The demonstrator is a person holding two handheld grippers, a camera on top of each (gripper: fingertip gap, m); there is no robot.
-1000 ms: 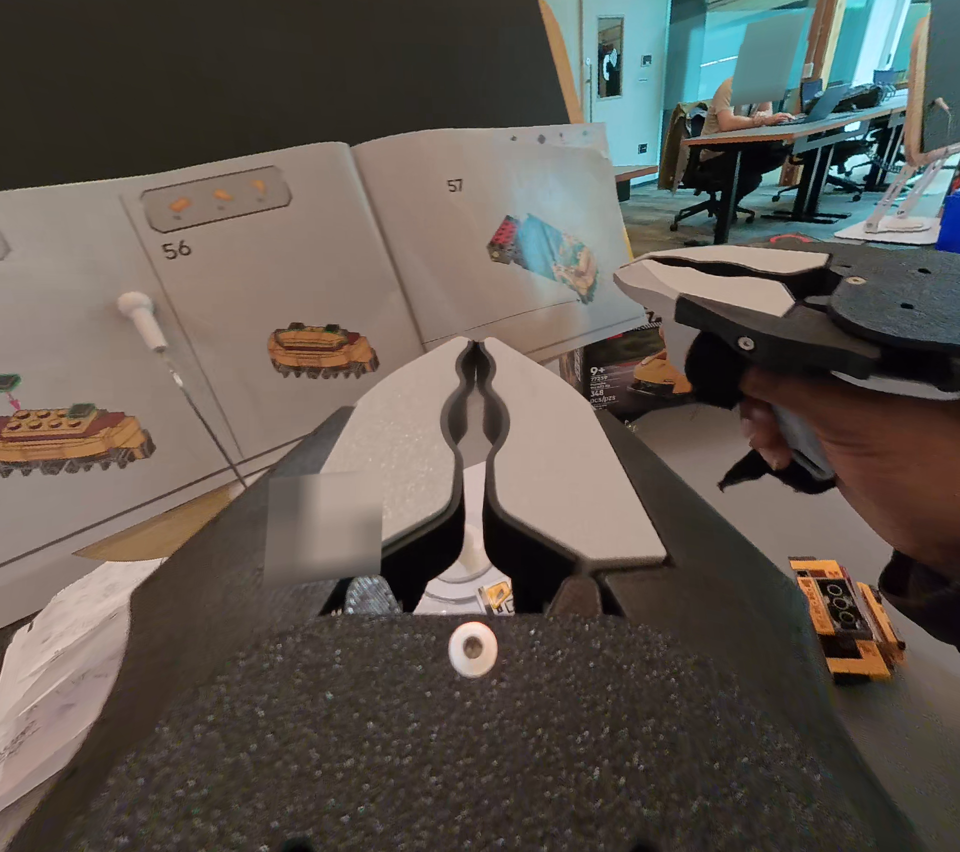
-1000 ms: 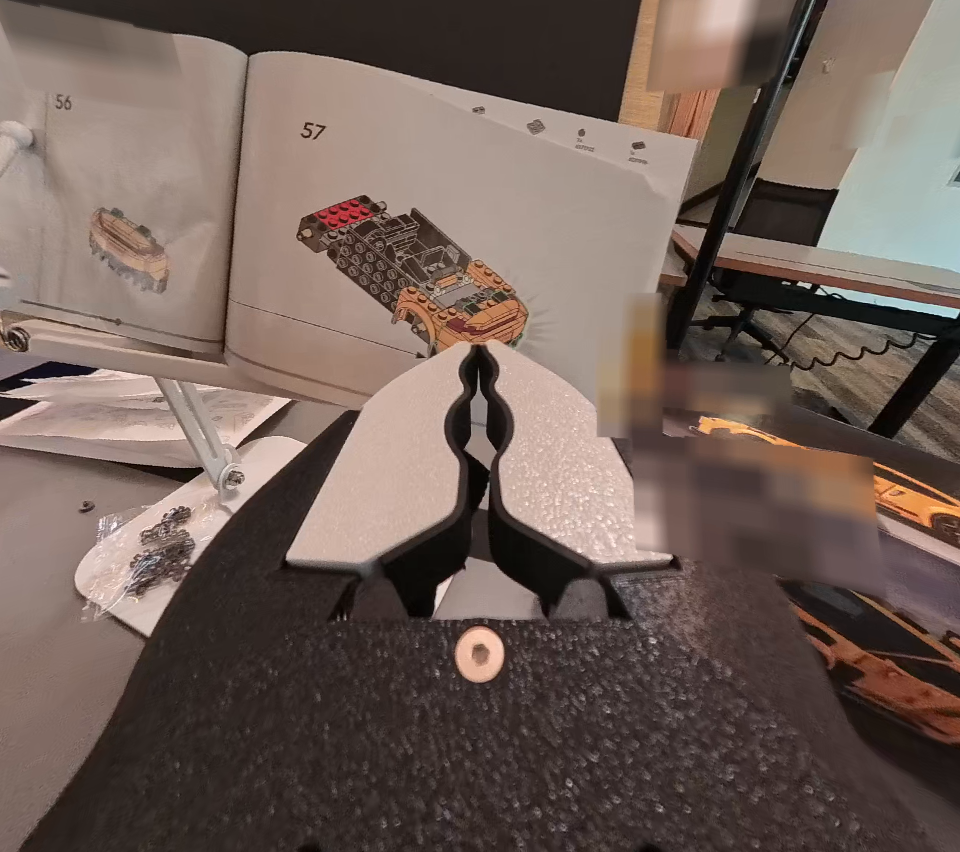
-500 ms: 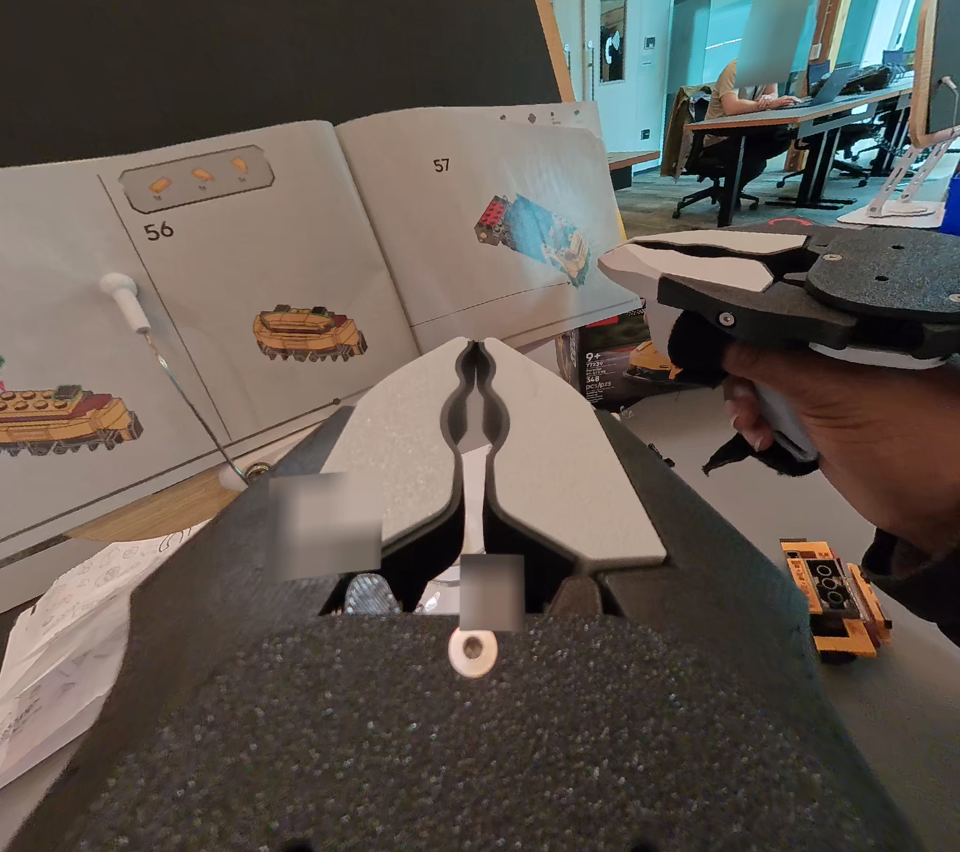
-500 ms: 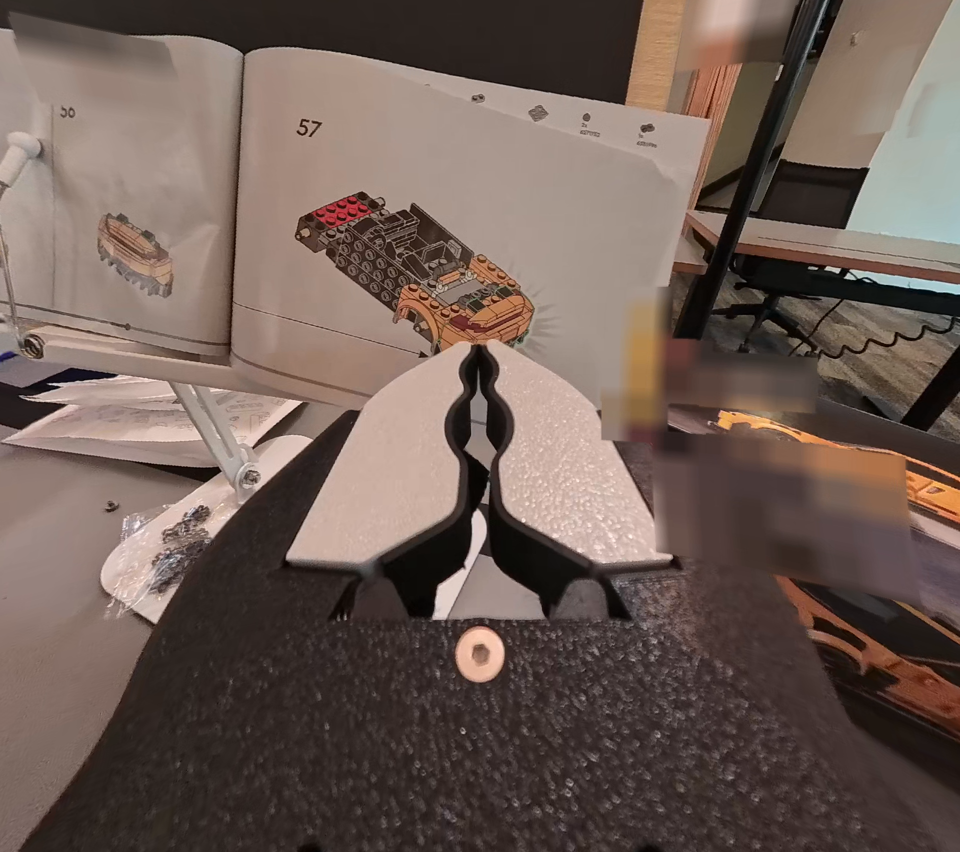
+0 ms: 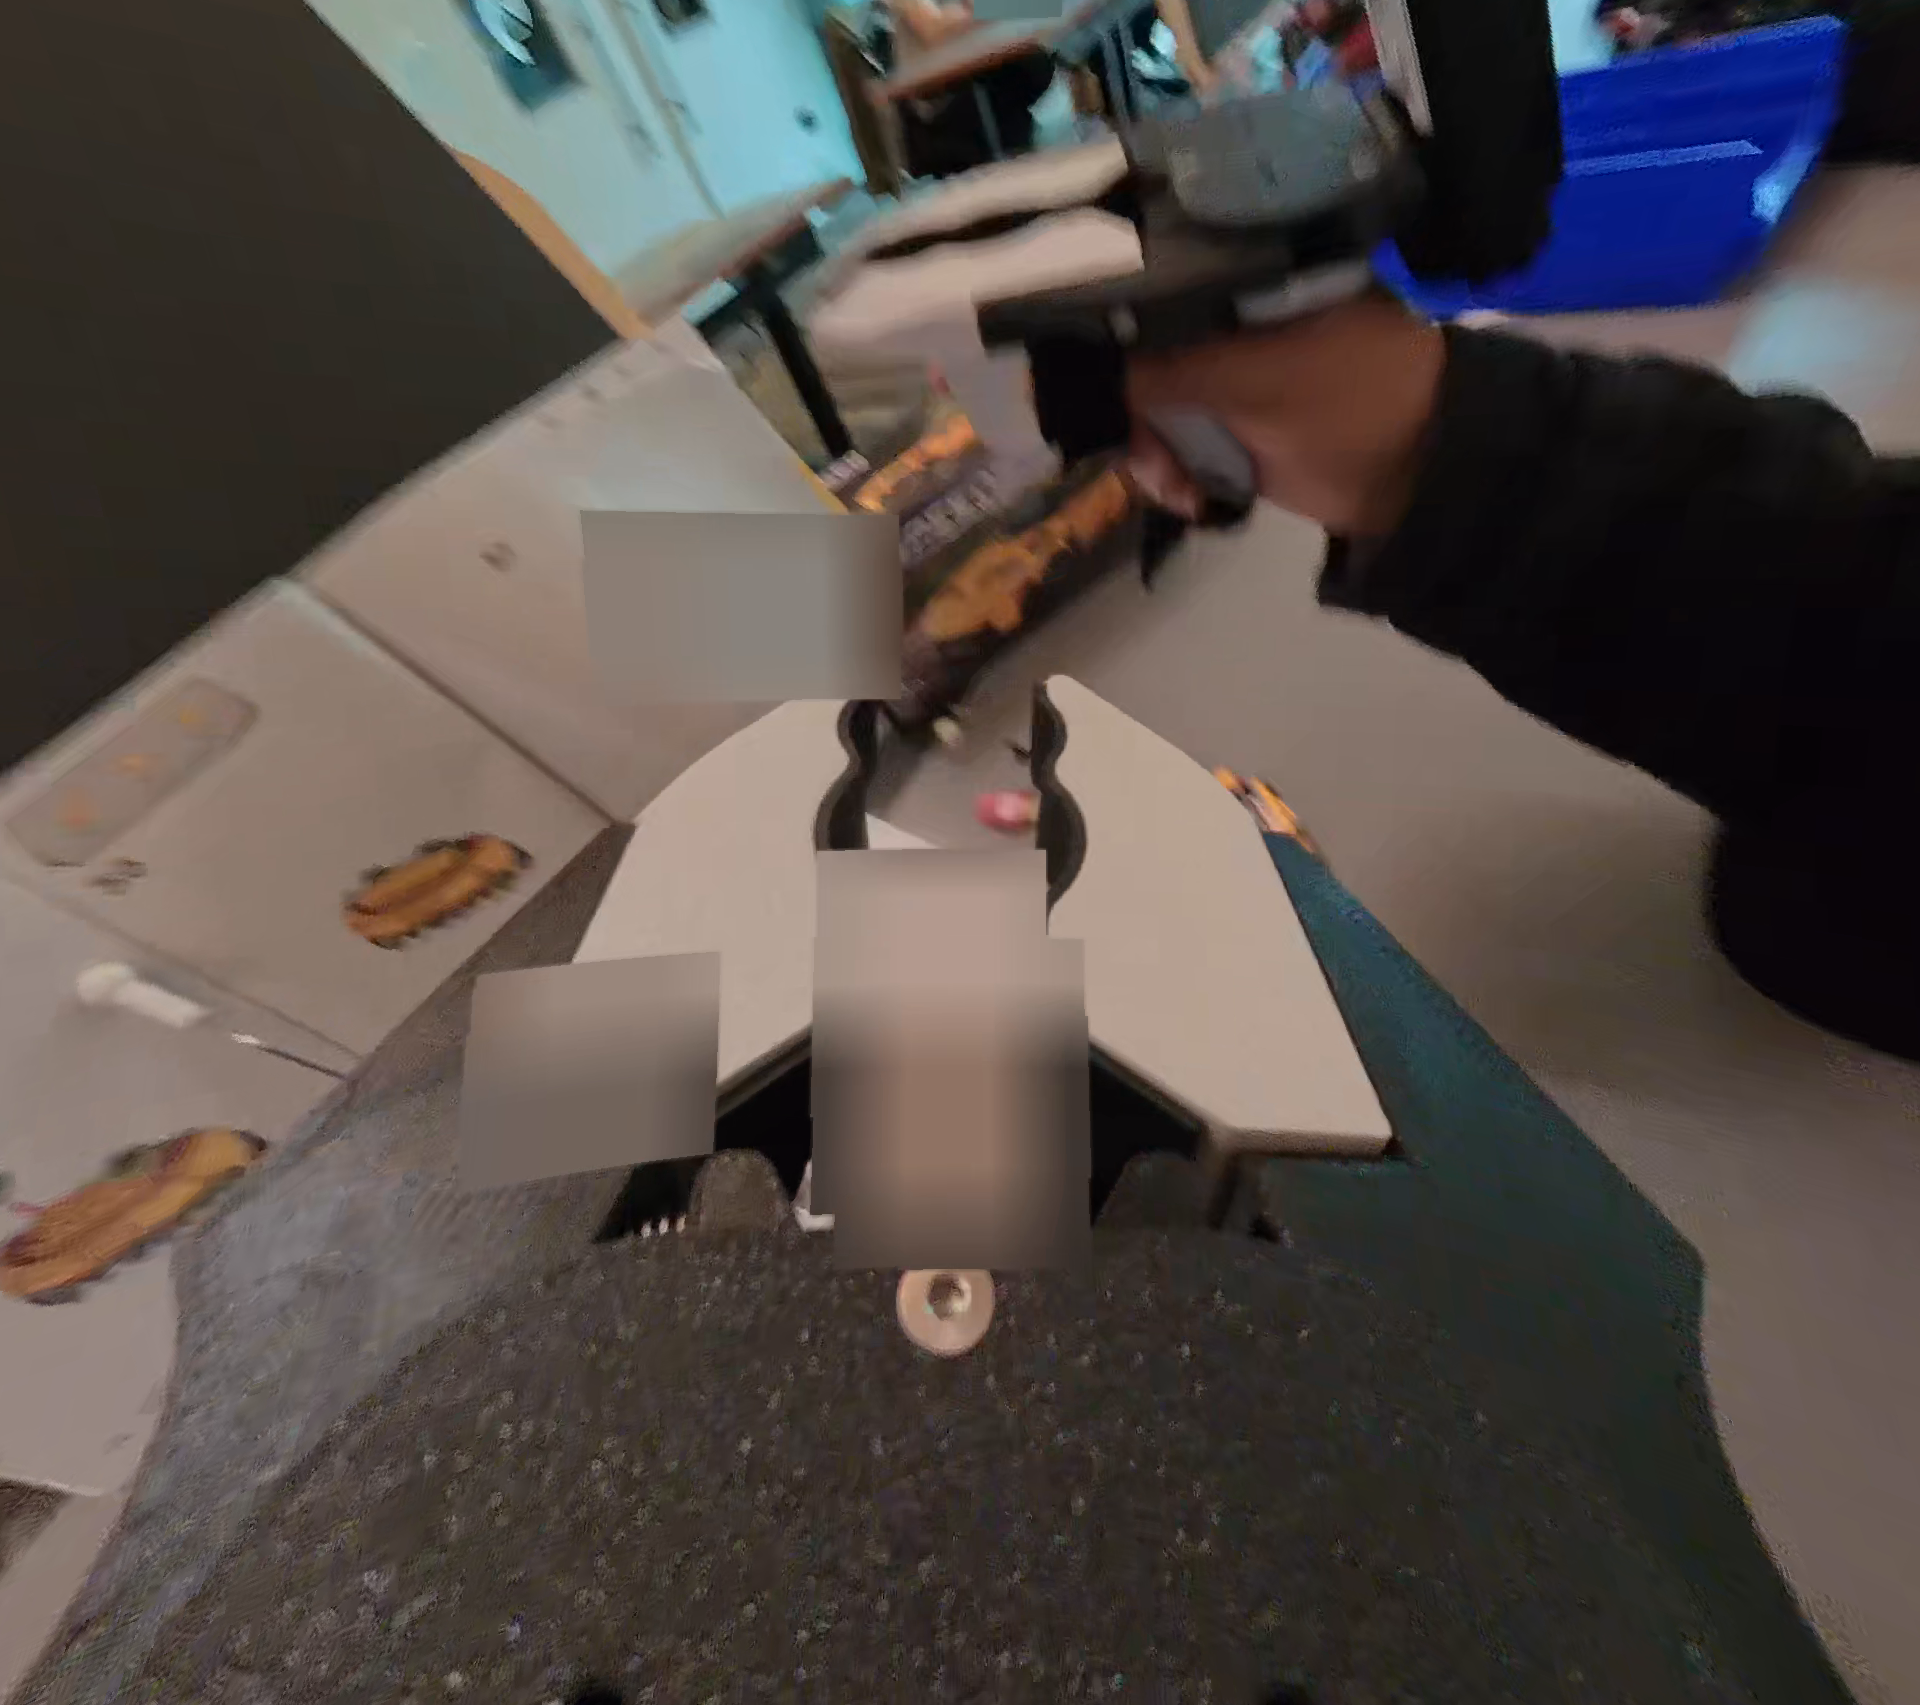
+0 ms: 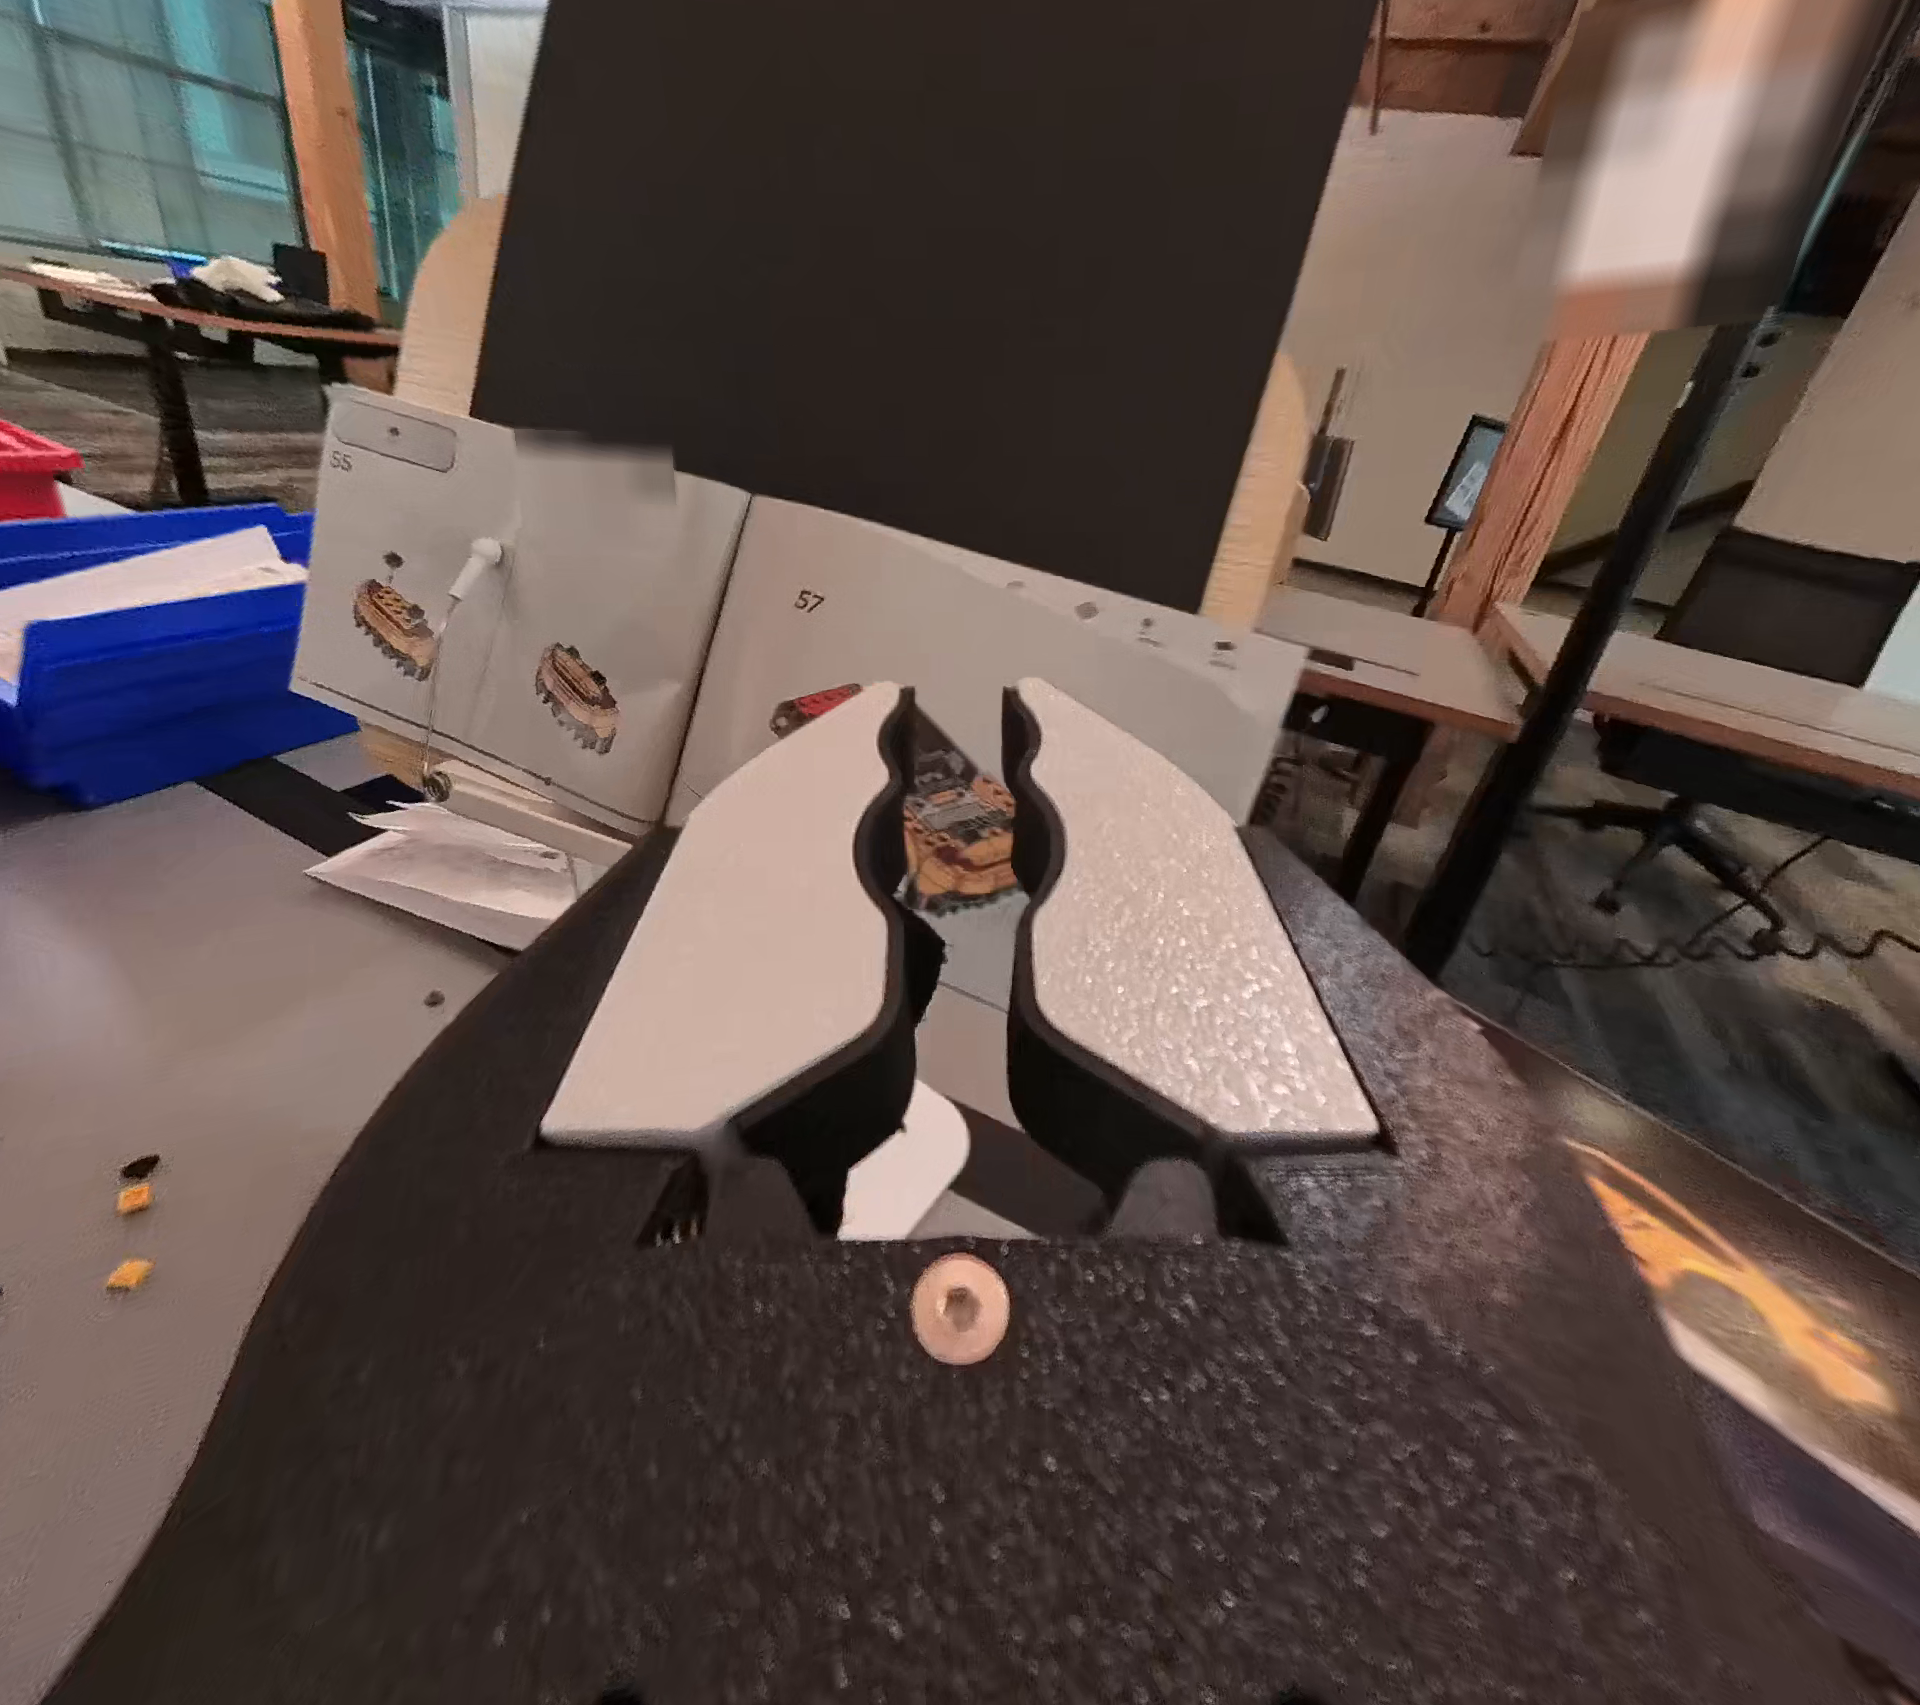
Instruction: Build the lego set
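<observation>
My left gripper [image 5: 954, 701] is open and empty, tilted above the grey table. A small pink piece [image 5: 1004, 808] lies on the table between its fingers, and an orange Lego piece [image 5: 1262, 801] peeks out beside its right finger. My right gripper [image 6: 962, 693] is open and empty, facing the open instruction booklet [image 6: 623, 616]. The booklet stands on a holder and also shows in the left wrist view [image 5: 312, 772]. A hand [image 5: 1299, 450] in a black sleeve holds the right gripper, blurred, at the upper right of the left wrist view.
The Lego box [image 5: 987, 533] lies behind the booklet and shows at the right [image 6: 1745, 1343]. A blue bin [image 6: 135, 647] stands at the left. Small orange bits [image 6: 130, 1240] and loose paper sheets [image 6: 447, 866] lie on the table. A black board [image 6: 935, 149] stands behind. There is about 15 cm between the tips of the two grippers.
Both grippers have opened from shut. The left view has tilted and swung right, with motion blur. The right gripper has pulled back from the booklet and turned left, bringing the blue bin into view.
</observation>
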